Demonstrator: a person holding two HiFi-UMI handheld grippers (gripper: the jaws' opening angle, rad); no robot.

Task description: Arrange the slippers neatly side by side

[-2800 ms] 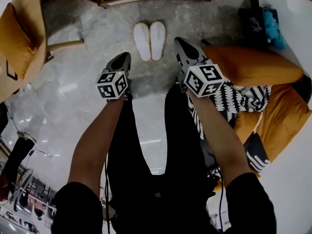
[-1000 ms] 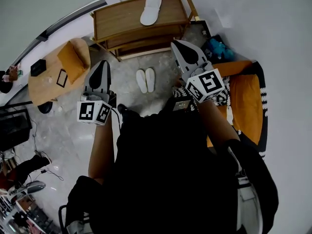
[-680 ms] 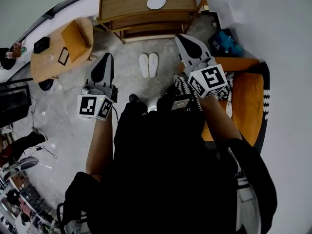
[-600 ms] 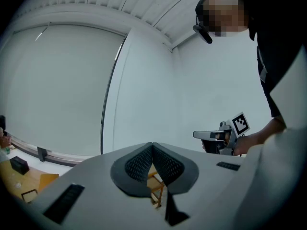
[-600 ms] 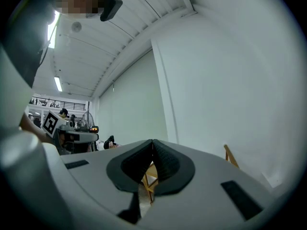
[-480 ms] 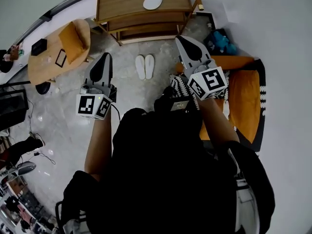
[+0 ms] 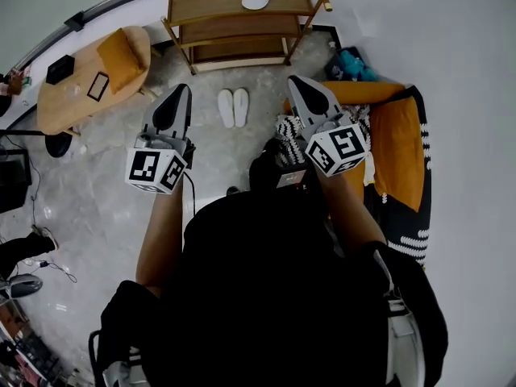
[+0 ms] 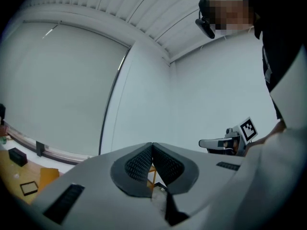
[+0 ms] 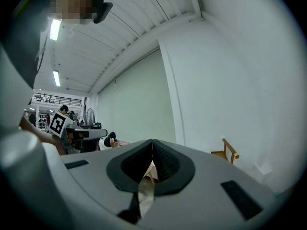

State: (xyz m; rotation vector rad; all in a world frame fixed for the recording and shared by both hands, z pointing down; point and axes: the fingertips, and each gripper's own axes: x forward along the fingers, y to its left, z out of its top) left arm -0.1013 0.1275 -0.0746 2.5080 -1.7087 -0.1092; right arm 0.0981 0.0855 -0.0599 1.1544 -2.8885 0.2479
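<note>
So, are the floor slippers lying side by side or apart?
Side by side: both white slippers lie parallel, close together, before the wooden shelf.

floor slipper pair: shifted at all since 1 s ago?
No. The slipper pair still lies side by side just in front of the wooden shelf, as before; only the view itself shifted.

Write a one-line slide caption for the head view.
Left claw and right claw, both shut and empty, frame paired white slippers by a wooden shelf.
</note>
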